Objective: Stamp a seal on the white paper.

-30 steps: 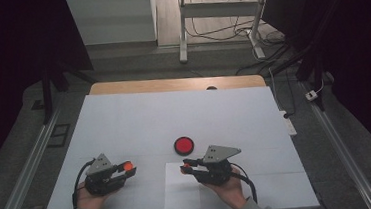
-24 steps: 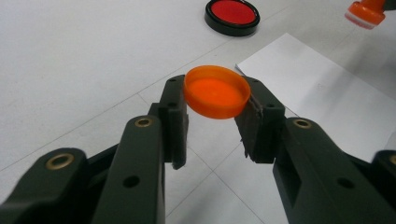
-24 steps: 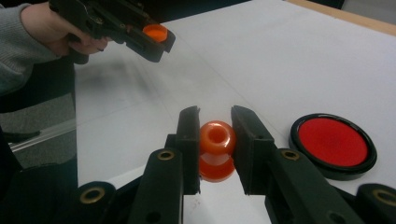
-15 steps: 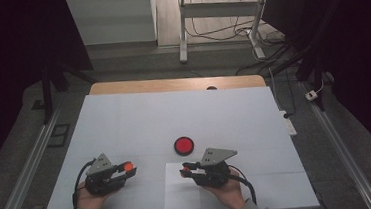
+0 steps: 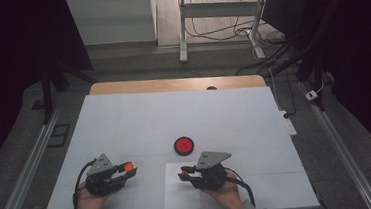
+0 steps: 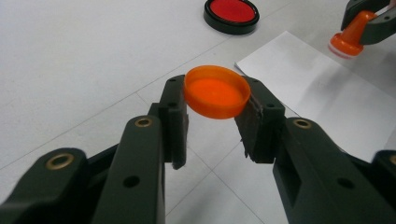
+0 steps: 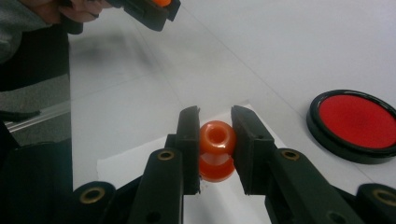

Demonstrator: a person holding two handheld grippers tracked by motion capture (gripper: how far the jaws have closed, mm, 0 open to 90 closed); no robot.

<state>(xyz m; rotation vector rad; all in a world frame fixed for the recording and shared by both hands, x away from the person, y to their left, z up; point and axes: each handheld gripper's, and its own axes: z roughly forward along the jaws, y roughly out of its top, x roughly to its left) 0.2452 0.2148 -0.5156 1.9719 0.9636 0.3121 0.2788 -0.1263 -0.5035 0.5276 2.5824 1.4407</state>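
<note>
My left gripper (image 6: 212, 100) is shut on a round orange cap (image 6: 215, 91), holding it by its rim just above the table; from above the cap (image 5: 127, 166) shows at the gripper's (image 5: 126, 171) tip, front left. My right gripper (image 7: 215, 140) is shut on an orange stamp (image 7: 216, 149), clamped at its knobbed handle, its base over a white sheet of paper (image 5: 183, 195). In the high view the right gripper (image 5: 185, 173) points left over that sheet. A red ink pad (image 5: 183, 145) in a black rim lies open beyond the paper, also seen at the right (image 7: 357, 122).
A large white mat (image 5: 174, 120) covers the table, with a wooden edge (image 5: 177, 84) at the far side. Metal rails (image 5: 23, 172) run along both sides. Cables and table legs (image 5: 182, 29) stand on the floor beyond.
</note>
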